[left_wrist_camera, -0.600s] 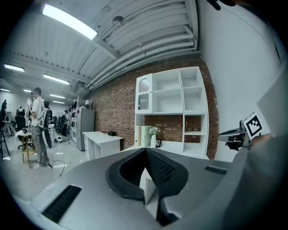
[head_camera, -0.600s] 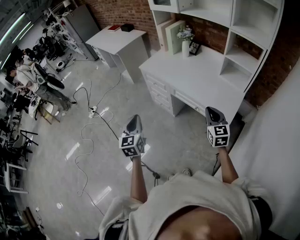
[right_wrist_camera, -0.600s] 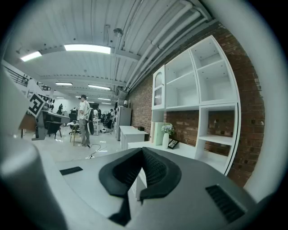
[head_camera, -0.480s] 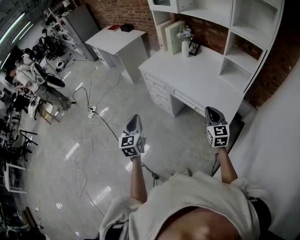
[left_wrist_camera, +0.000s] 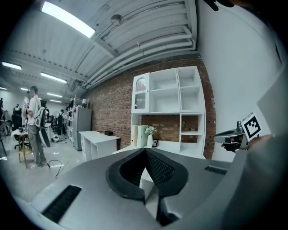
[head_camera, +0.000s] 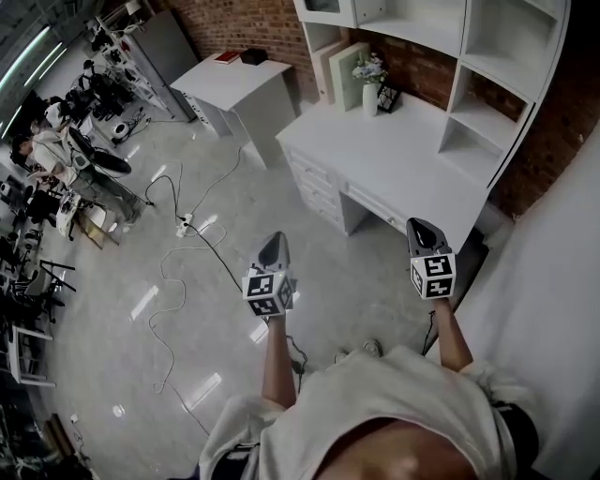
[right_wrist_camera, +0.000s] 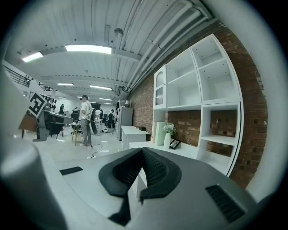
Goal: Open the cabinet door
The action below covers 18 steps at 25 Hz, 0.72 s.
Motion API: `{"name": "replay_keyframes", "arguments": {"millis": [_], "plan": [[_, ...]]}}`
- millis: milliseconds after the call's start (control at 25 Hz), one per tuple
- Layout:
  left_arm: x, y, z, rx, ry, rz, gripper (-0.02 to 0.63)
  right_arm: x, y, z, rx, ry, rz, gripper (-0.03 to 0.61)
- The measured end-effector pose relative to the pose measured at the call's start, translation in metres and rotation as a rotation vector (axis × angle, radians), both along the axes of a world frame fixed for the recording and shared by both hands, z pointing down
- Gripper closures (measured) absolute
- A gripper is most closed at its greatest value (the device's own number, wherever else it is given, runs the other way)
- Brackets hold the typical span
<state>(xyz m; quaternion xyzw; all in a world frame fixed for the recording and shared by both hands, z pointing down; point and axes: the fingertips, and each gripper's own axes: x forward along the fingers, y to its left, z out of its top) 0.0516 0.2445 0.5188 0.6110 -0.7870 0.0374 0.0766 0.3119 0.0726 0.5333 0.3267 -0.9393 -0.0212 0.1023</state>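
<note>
In the head view, the left gripper sat at lower centre and the right gripper to its right. Both were held out over bare floor, well apart from the white desk and the shelf unit in the upper right. The cabinet door was only just visible at the top edge, above the vase of flowers. In the left gripper view, the left gripper's jaws met at their tips with nothing between them. The arched glazed cabinet door stood left of centre, at the upper left corner of the shelf unit, above the vase of flowers. In the right gripper view, the right gripper's jaws were likewise pressed together and empty, and the cabinet door lay right of centre, high on the unit. The step in hand looked like the approach, with the door not yet reached. To do it well, the chosen gripper would probably need to rise to the door's height and spread its jaws before arriving. It should then pinch the knob or the free edge squarely and pull along the hinge's arc rather than straight back. Any handle was too small to make out, so which side opened could not be told.
</note>
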Motion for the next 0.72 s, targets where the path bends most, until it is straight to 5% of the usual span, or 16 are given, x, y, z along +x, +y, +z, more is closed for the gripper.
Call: {"name": "replay_keyframes", "arguments": {"millis": [440,720], "plan": [[0.01,-0.027,0.013,-0.017,0.002,0.024,0.588,-0.012,-0.006,0.001,0.004,-0.043,-0.031,0.565],[-0.026,-0.061,0.02,-0.006,0.011,0.06,0.588,-0.04,-0.024,0.009,-0.008,-0.018,-0.019,0.565]]}}
